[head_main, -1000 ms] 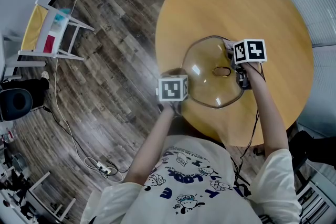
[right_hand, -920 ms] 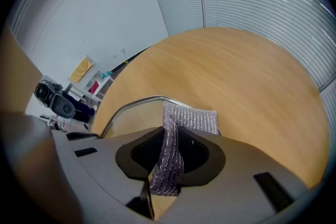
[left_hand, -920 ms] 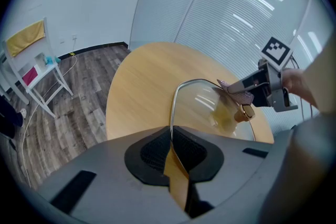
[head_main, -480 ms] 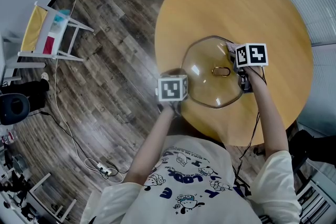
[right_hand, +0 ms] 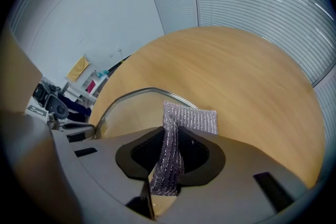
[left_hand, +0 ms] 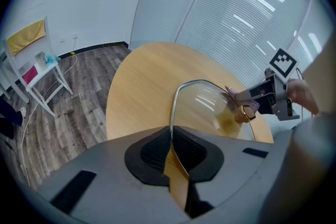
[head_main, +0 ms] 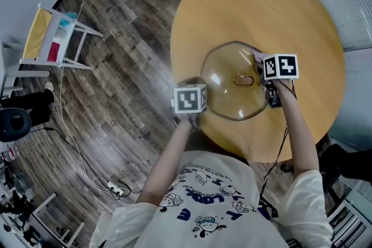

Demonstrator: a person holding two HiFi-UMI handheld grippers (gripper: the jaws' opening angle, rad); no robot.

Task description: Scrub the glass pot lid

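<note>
The glass pot lid (head_main: 229, 81) with a gold knob (head_main: 244, 80) is held tilted over the round wooden table (head_main: 290, 14). My left gripper (head_main: 200, 103) is shut on the lid's metal rim (left_hand: 173, 128) at its near left edge. My right gripper (head_main: 264, 75) is shut on a silvery mesh scrub cloth (right_hand: 173, 139), which presses against the lid's right side, beside the knob. In the left gripper view the cloth (left_hand: 233, 94) touches the glass just above the knob (left_hand: 245, 113). The right gripper view has the lid's rim (right_hand: 131, 94) curving in front of the cloth.
The table's edge (head_main: 180, 75) lies just left of the lid, with dark wood floor (head_main: 116, 67) beyond. A white chair with a yellow cloth (head_main: 49, 38) stands at the far left. A cable (head_main: 70, 136) trails across the floor. Blinds line the far wall (right_hand: 252, 2).
My right gripper with the cloth has slid a little down and to the right along the lid. The lid and my left gripper have stayed in place.
</note>
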